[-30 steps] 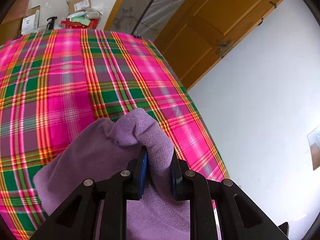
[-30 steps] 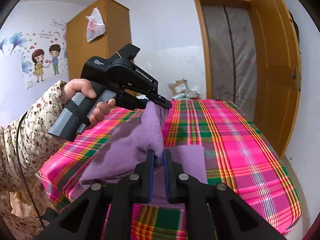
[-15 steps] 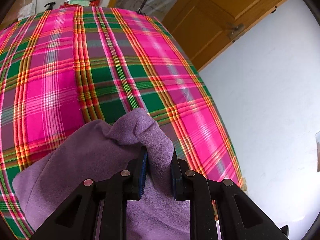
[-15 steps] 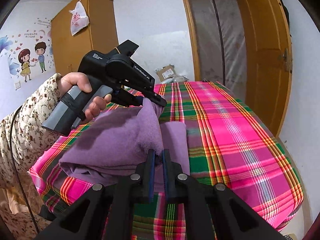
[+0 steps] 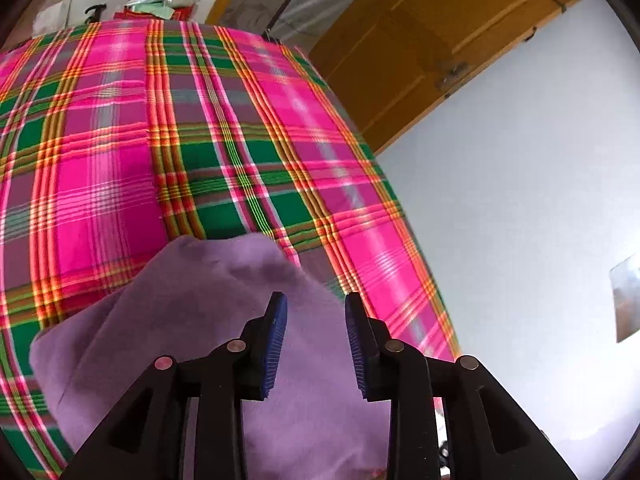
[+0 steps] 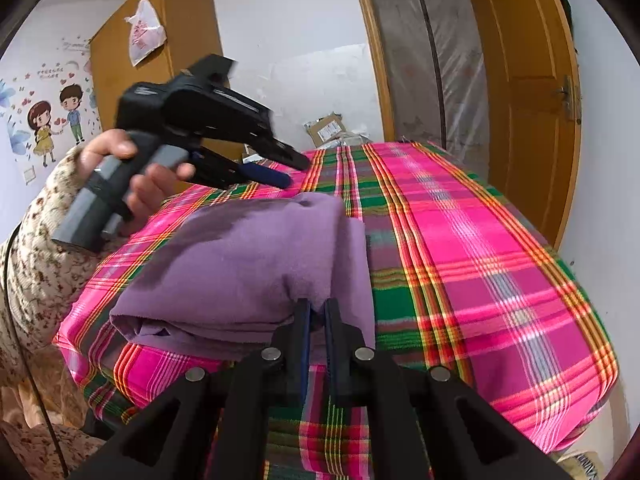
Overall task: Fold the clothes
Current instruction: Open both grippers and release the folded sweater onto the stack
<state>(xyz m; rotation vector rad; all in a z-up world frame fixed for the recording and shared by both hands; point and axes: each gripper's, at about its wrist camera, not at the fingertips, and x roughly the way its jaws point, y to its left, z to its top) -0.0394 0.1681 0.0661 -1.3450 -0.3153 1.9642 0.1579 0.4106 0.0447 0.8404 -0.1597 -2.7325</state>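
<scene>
A purple fleece garment (image 6: 248, 264) lies folded on the pink and green plaid cover (image 6: 480, 260), near its front left corner. My right gripper (image 6: 316, 308) is shut on the garment's near edge, and a pinch of fleece bulges above its pads. The left gripper (image 6: 296, 168), held in a person's hand, hovers just above the garment's far corner without touching it. In the left wrist view the left gripper (image 5: 314, 300) has its jaws opening; the garment (image 5: 180, 300) lies flat below and between the blue pads (image 5: 276, 340), and they do not press on it.
The plaid cover (image 5: 120, 140) ends at an edge close to a white wall on the right. A wooden door (image 6: 532, 100) stands open at the back right, and cartons (image 6: 328, 128) are piled beyond the far end. A floral sleeve (image 6: 40, 240) fills the left side.
The left jaws have opened and let go of the purple fold, which has dropped flat onto the pile. My right gripper has sunk lower, still holding its edge.
</scene>
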